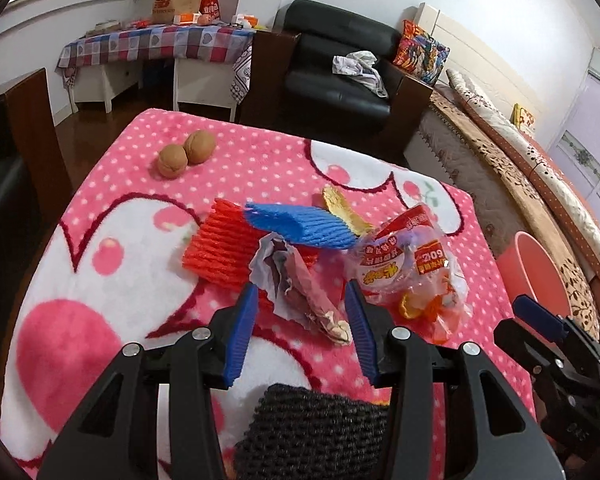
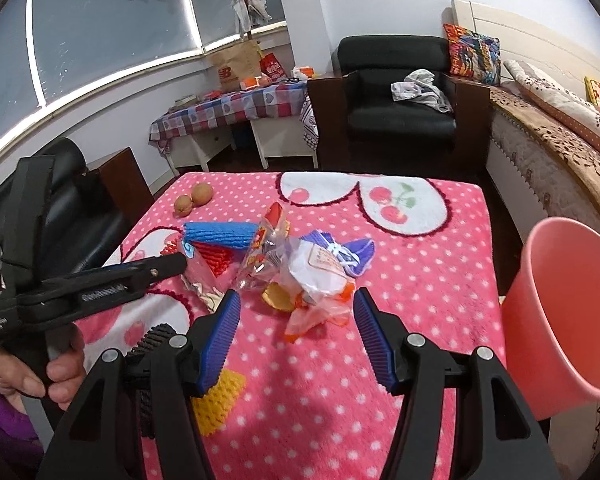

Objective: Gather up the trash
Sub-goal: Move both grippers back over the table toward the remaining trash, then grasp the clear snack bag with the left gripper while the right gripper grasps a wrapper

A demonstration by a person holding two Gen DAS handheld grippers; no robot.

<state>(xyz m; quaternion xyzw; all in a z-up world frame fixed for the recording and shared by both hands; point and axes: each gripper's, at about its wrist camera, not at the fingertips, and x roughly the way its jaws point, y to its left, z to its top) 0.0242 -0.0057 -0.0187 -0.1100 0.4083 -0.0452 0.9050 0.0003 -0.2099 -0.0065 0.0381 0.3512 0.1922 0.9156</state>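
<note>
Gaping wide and empty, both claws face light, crinkly, slippery wrappers: the left claw [image 1: 302, 312] over a crumpled paper-and-foil wrapper [image 1: 296, 280], best pinched mid-crease, the right claw [image 2: 296, 312] over a clear printed plastic bag [image 2: 312, 276] at 12 o'clock.

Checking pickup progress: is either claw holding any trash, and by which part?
Nothing is held. The left claw is open around a crumpled wrapper; the right claw is open, empty.
</note>
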